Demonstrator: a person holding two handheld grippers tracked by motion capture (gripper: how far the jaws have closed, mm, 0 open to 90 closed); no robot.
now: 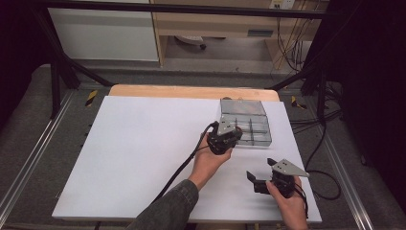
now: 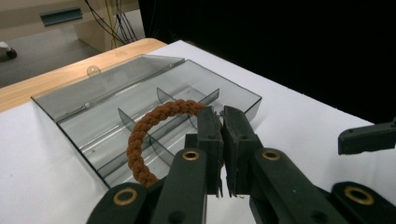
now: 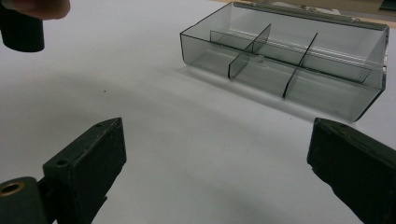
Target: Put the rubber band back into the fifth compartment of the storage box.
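Above the divided clear box (image 2: 159, 112) on the tabletop (image 1: 143, 153) — left hand-held gripper (image 2: 222, 122) pinching a brown braided bracelet (image 2: 144, 135); right hand-held gripper (image 3: 215, 163) wide. Risk — snagging on a divider, straddling compartments.

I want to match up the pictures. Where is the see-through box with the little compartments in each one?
High view: the clear box sits right of middle, just beyond the left gripper.
Left gripper view: it lies upper left of centre, lid open, behind the brown braided ring that the shut jaws hold.
Right gripper view: it sits at upper right, apart from the open jaws.
Shared landmark: the white tabletop under the box.
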